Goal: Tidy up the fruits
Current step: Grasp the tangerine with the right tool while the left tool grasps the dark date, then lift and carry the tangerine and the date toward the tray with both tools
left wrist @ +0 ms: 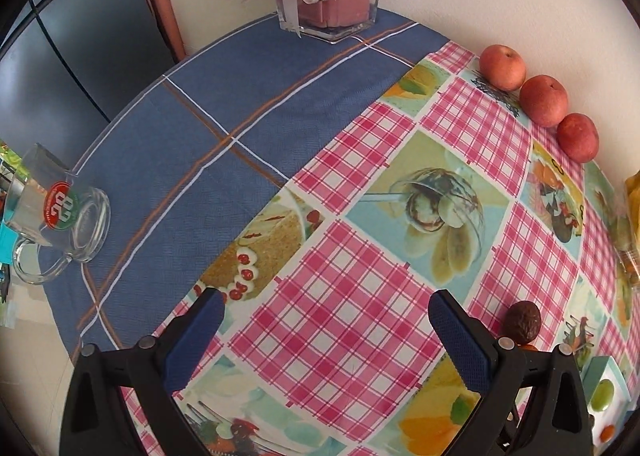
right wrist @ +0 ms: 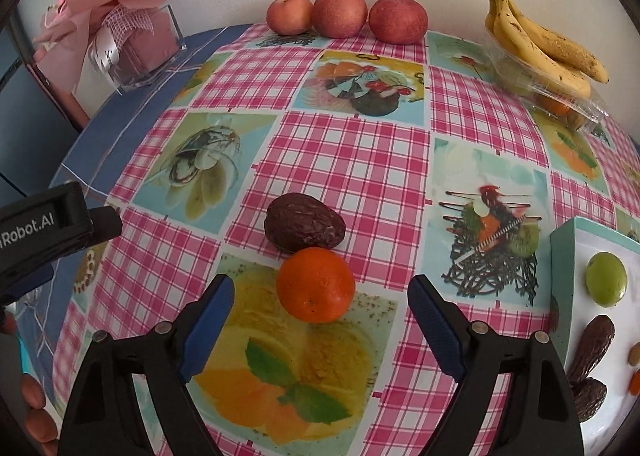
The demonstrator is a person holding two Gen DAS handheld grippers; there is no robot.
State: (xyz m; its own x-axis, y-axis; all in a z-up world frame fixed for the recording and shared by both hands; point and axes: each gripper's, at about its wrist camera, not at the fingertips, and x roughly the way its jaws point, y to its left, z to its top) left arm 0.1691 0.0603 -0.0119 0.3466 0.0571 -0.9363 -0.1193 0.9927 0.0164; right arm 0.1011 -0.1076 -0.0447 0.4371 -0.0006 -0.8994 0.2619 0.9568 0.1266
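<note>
I see an orange mandarin (right wrist: 315,285) lying on the worktop (right wrist: 352,164), touching the dark, wrinkled avocado (right wrist: 304,221) just behind it. Three red apples (right wrist: 346,16) sit in a row along the far edge against the wall. A spotted yellow banana bunch (right wrist: 536,36) rests on a clear plastic pack at the far right.
</note>
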